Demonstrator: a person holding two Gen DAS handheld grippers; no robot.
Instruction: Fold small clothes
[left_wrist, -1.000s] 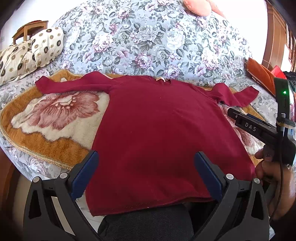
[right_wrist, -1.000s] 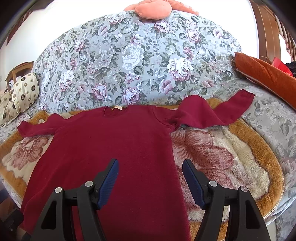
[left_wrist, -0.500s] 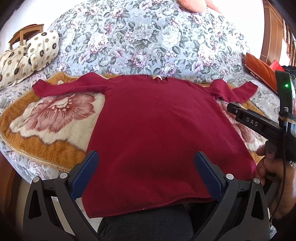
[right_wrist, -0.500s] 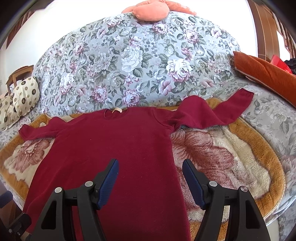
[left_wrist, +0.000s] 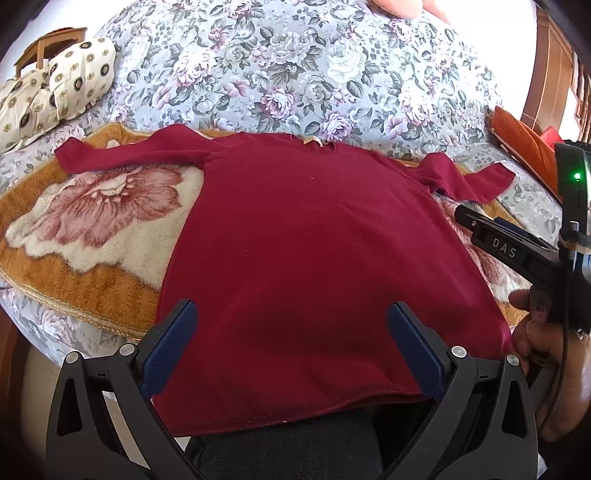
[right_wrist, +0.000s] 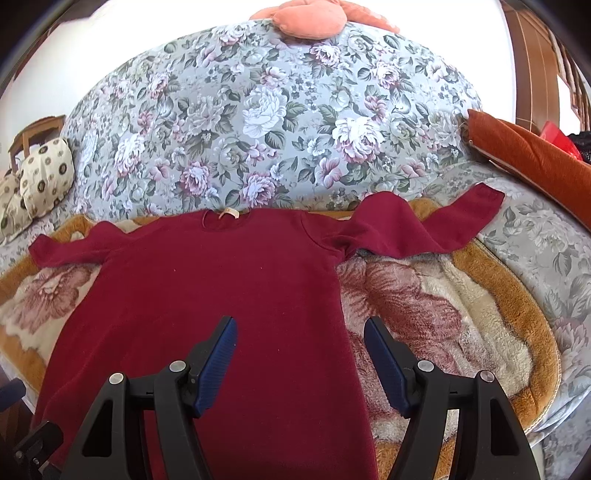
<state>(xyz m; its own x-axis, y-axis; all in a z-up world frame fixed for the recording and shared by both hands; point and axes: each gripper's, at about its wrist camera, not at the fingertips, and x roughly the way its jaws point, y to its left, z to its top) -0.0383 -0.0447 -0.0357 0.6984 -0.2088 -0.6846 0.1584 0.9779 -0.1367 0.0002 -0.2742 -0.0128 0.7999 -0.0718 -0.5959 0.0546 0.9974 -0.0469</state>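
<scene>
- Pillow (left_wrist: 55, 85), cream with dark medallions, at 10 o'clock in the left wrist view; it lies on the floral bed (left_wrist: 295, 66) in front of a wooden chair (left_wrist: 44, 40).
- Blanket (left_wrist: 92, 236), plush, orange border with a large pink flower, spread over the near part of the bed.
- Shirt (left_wrist: 314, 251), dark red, long-sleeved, lies flat on the blanket, neck at 12 o'clock, hem at 6 o'clock. A pale label shows at the neck.
- Left sleeve (left_wrist: 125, 155) stretched straight out toward 9 o'clock, flat on the blanket.
- Left gripper (left_wrist: 291, 350) over the hem; fingers (left_wrist: 170, 347) spread wide, nothing between them. Whether they touch the cloth: cannot tell. Dark trouser fabric shows below the hem at 6 o'clock.
- Right sleeve (right_wrist: 417, 229) bunched near the shoulder, its cuff angled toward 2 o'clock and reaching past the blanket edge onto the bed.
- Right gripper (right_wrist: 299, 362) over the shirt's right side edge; fingers (right_wrist: 218, 358) apart, holding nothing. One finger over the red cloth, the other over the blanket.
- In the left wrist view the right gripper's black body, marked "DAS", shows at 3 o'clock with a green light lit; a hand (left_wrist: 535, 350) holds its grip beside the shirt's lower right corner.
- Orange cushion (right_wrist: 528, 155) at 2 o'clock on the bed edge, well apart from the shirt; a peach cushion (right_wrist: 306, 18) at 12 o'clock.
</scene>
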